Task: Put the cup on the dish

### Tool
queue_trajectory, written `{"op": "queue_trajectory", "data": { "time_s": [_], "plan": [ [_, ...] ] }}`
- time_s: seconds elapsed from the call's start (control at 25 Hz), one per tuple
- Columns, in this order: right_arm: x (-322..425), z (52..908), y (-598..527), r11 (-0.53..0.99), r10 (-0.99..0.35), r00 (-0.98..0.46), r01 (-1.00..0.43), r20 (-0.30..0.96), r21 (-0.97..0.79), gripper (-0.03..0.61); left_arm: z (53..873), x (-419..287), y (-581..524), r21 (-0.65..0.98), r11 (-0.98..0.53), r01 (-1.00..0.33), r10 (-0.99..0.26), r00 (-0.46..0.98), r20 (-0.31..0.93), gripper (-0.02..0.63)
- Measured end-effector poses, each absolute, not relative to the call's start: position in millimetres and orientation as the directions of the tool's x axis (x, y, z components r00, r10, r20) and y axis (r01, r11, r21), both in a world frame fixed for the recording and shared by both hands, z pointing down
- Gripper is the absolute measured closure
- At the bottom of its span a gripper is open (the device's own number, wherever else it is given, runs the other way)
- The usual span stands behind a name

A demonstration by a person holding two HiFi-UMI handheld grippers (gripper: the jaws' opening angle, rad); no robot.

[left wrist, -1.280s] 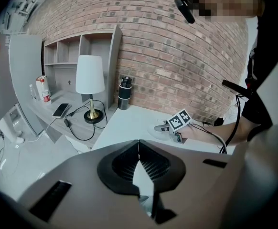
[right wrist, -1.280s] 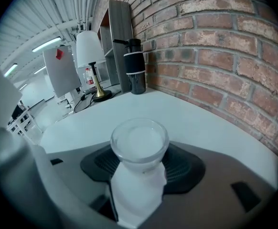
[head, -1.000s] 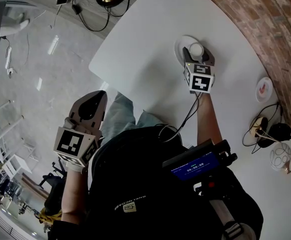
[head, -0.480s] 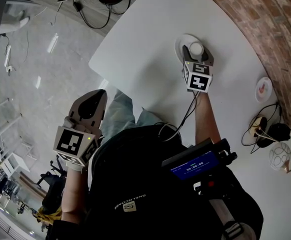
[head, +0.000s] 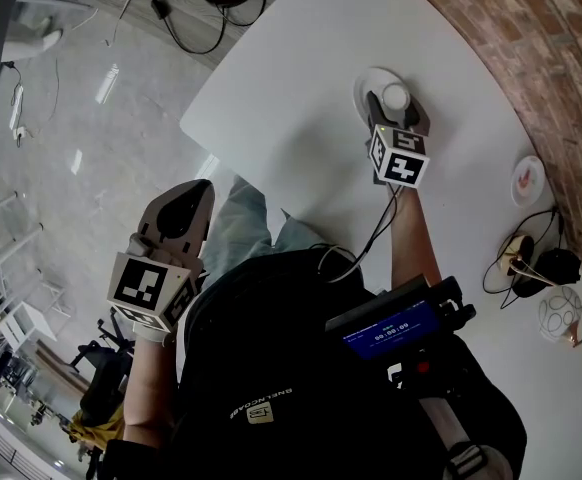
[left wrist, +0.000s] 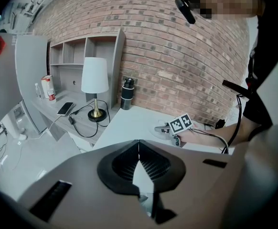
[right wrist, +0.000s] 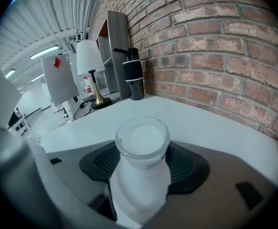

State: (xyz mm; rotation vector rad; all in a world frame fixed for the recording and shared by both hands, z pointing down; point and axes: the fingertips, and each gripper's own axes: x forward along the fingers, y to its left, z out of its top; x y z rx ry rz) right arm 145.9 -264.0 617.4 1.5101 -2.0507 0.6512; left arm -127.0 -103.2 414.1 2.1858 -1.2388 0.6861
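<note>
While the ribbed black pads of the right gripper press against both sides of the cup, the white, narrow-waisted cup stands upright between them with its round mouth facing up. Seen from the head view, the right gripper holds the cup over the dish, a pale round plate on the white table. Whether the cup's base touches the dish cannot be told. Beyond the cup in the right gripper view, a black bottle stands against the brick wall, and a white-shaded lamp stands on the lower surface to its left.

On the other side, the left gripper has its jaws drawn together, the pads meeting along a thin line with nothing between them. The head view shows the left gripper held off the table's near edge, well apart from the dish, above grey floor.
</note>
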Motion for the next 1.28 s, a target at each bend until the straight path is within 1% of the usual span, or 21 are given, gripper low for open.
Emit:
{"op": "queue_trajectory", "data": {
  "time_s": [0.08,0.12,0.76,1.0,1.28],
  "plan": [
    [145.1,616.4,-263.1,0.271,-0.717,-0.259,-0.959,0.648,-0.083,0.275,413.3,-126.7,-101.9,0.195,-0.438,-0.877,-0.609,0.45,0.653,0.606],
    [145.1,615.7,-262.8,0.272,-0.716,-0.26,-0.959,0.648,-0.084,0.272,412.7,-126.5,-101.6,0.195,-0.438,-0.877,-0.61,0.45,0.652,0.606],
    [147.7,592.4,-247.0,0.263,-0.736,-0.26,-0.961,0.625,-0.089,0.272,396.1,-137.3,-95.0,0.177,-0.45,-0.875,-0.643,0.455,0.616,0.606],
    [152.8,569.1,-239.1,0.232,-0.768,-0.243,-0.968,0.593,-0.097,0.272,389.3,-137.6,-95.3,0.174,-0.489,-0.855,-0.64,0.487,0.595,0.606],
    [163.3,533.7,-228.5,0.163,-0.814,-0.22,-0.975,0.538,-0.152,0.272,379.3,-134.3,-98.6,0.169,-0.552,-0.817,-0.623,0.538,0.568,0.606]
  ]
}}
